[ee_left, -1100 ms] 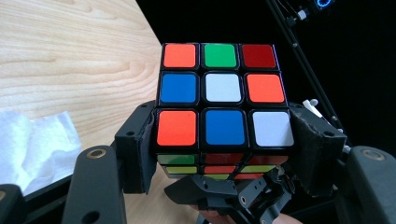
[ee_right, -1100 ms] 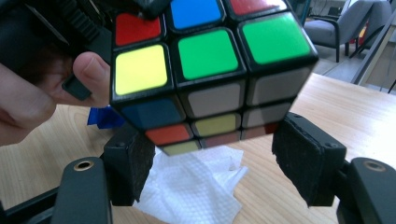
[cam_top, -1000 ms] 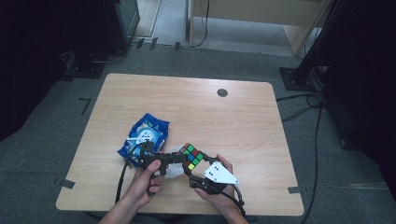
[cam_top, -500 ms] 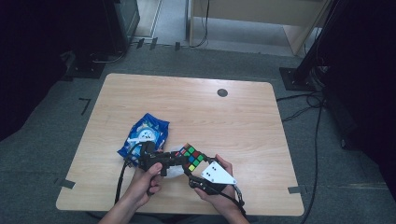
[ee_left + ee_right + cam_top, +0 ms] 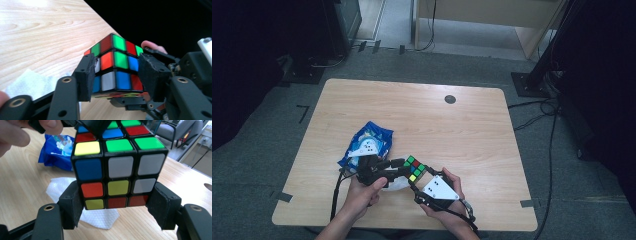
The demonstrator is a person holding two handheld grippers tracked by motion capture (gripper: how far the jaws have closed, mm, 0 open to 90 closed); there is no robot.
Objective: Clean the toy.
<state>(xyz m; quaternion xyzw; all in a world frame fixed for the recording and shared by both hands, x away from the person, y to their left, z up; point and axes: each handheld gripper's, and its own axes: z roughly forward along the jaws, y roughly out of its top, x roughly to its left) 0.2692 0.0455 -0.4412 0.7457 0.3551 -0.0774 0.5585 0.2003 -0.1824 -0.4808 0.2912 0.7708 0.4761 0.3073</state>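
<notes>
Right gripper view: puzzle cube (image 5: 120, 170), rigid, light, glossy (slip risk), clamped in right tongs (image 5: 119, 206). Left tongs (image 5: 120, 75), just closing, straddle its sides, contact unclear; grip flat faces.

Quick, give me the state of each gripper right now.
Left gripper: jaws just closing around the cube, pads at its sides.
Right gripper: shut on the cube.

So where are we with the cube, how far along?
Done: a white wipe lies out on the table near the blue wipe pack. In hand: the right gripper is clamped on one end layer of the cube. The left gripper has just been closing its jaws around the cube, and its pads look to touch the sides. Left: every visible face shows mixed colours, so no side is solved.
</notes>
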